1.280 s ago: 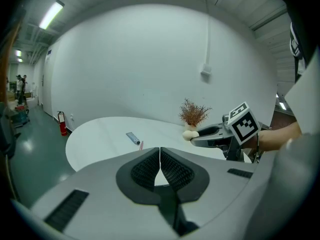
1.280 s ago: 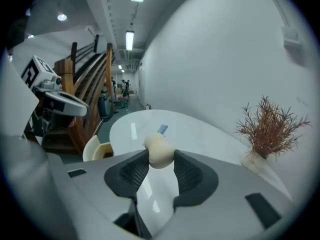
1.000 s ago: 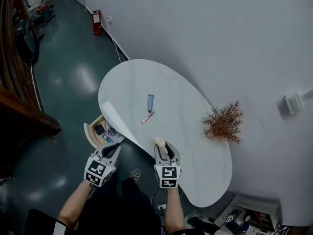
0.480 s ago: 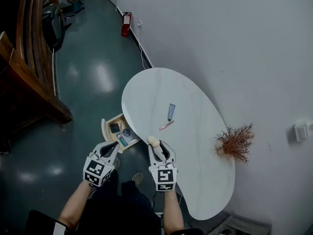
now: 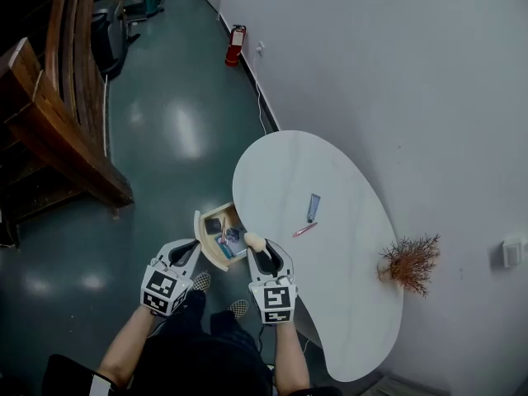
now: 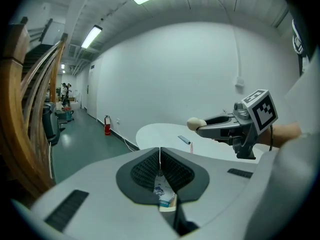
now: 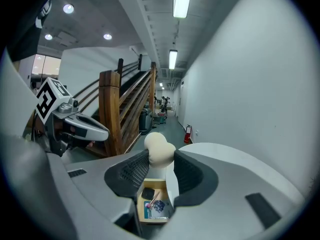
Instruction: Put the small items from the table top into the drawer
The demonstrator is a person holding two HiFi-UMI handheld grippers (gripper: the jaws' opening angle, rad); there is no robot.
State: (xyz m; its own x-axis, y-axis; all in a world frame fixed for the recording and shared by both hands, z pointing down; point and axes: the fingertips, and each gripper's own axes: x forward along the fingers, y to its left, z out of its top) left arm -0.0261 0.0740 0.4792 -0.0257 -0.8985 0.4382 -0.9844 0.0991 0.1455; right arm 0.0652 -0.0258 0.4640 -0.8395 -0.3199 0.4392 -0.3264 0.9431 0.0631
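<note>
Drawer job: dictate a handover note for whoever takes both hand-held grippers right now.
Left hand-held gripper: shut, empty, near the open wooden drawer.
Right hand-held gripper: shut on the beige egg-shaped sponge, close to the drawer.
Done: a few small items already lie in the drawer.
Left: drop the sponge in, then fetch the blue tube and the thin pink stick from the white rounded table top.
</note>
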